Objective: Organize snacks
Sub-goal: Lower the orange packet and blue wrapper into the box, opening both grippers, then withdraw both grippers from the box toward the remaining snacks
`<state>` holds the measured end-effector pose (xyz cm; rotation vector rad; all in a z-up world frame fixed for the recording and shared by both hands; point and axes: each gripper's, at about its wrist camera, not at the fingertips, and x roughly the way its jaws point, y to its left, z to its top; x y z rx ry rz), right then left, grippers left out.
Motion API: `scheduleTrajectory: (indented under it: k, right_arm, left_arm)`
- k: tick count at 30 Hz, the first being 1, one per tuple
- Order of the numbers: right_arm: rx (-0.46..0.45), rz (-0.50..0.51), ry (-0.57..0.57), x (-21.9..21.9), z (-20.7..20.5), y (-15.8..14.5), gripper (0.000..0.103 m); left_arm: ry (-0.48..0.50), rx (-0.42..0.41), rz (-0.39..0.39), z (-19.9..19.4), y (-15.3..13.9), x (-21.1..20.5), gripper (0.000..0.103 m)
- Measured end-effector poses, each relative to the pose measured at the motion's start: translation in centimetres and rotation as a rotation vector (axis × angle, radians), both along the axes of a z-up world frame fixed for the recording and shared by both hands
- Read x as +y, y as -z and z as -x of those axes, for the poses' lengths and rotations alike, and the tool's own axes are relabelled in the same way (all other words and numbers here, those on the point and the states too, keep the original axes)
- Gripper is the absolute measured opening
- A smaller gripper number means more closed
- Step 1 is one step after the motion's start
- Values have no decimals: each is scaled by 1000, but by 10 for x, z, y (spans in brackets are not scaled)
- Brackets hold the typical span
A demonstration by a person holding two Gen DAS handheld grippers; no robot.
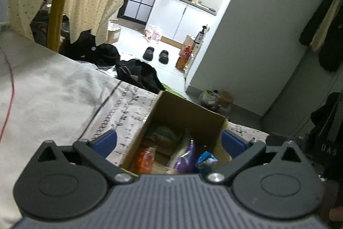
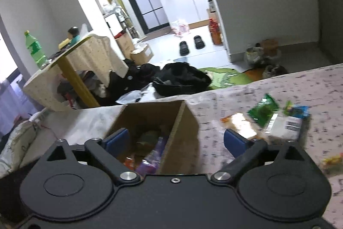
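An open cardboard box (image 1: 205, 115) (image 2: 184, 128) stands on the patterned bed cover. Inside lie an orange packet (image 1: 145, 159), a purple packet (image 1: 184, 157) (image 2: 154, 156), a blue-and-white packet (image 1: 204, 160) and a greenish one (image 1: 163, 134). My left gripper (image 1: 169, 140) hangs over the box, jaws wide open, nothing between them. My right gripper (image 2: 176, 140) is also open and straddles the box's right wall, holding nothing. To the right of the box on the cover lie a green packet (image 2: 262, 108), a clear orange-edged packet (image 2: 240, 121), a white packet with a barcode (image 2: 285, 126) and a blue packet (image 2: 300, 111).
Another small colourful packet (image 2: 333, 161) lies near the right edge of the bed. Beyond the bed sit dark bags (image 2: 182, 76) on the floor, a cloth-covered table (image 1: 64, 5) with a green bottle (image 2: 34, 48), slippers (image 2: 191, 44), and a kitchen doorway. A person sits behind the table.
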<state>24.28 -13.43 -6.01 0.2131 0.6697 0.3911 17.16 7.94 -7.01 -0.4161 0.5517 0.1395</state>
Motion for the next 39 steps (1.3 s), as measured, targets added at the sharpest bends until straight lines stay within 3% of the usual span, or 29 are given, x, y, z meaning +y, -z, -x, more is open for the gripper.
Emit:
scheduleTrajectory:
  k: [13,23,39]
  right_arm:
    - [26,43,78,-41,16,10,103]
    - [52,75,112,-80,29,24,103]
    - [77,124,228,-140,28,28,103]
  left_arm:
    - [131,23,-44,-12,1,-57,103]
    - [333,30,-81,-17,2,-100,103]
    - [541,31,-144,-32,5,-147,103]
